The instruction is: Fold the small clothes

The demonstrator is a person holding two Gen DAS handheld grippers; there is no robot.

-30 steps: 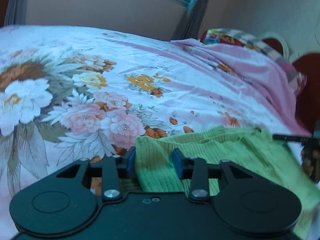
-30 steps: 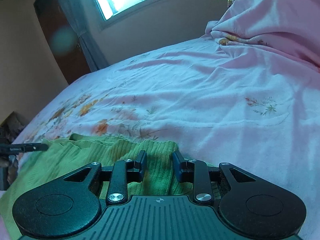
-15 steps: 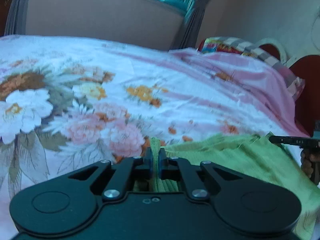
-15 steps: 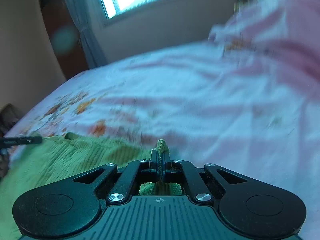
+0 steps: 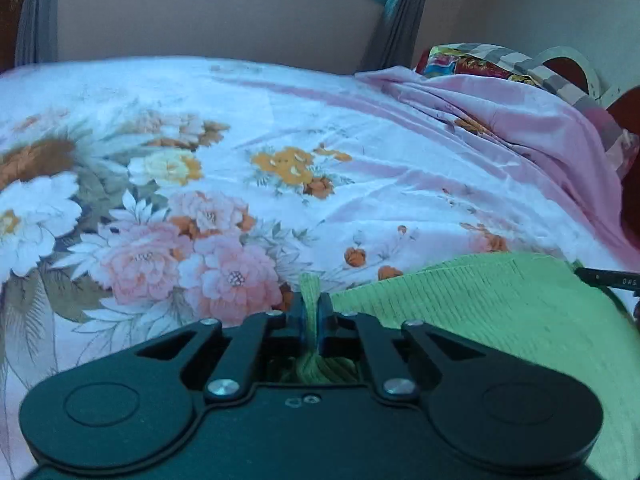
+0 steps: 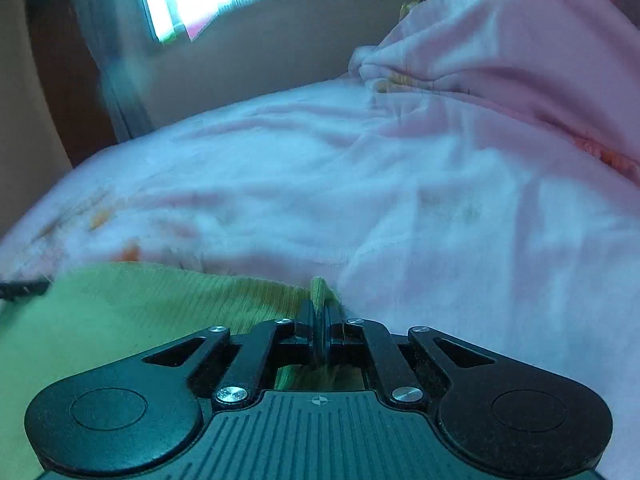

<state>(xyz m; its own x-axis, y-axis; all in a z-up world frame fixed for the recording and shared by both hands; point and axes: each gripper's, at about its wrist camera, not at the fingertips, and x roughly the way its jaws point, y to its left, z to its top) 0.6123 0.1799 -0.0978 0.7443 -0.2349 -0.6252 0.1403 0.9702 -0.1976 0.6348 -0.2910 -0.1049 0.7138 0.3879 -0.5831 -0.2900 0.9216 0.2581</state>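
The green ribbed garment lies on the flowered bed sheet, at the near edge of the bed. The left gripper pinches the garment's left corner, a tuft of cloth poking up between its fingers; its jaws are easing apart a little, though the pads look to be on the cloth. The right gripper is clenched on the right corner of the garment.

Judging by the twin corner grip, a fold is starting. To do it well, lift both corners level and together (the knit stretches easily), carry them toward the far edge, keep the cloth taut between the grippers, and firm up the left pinch first.
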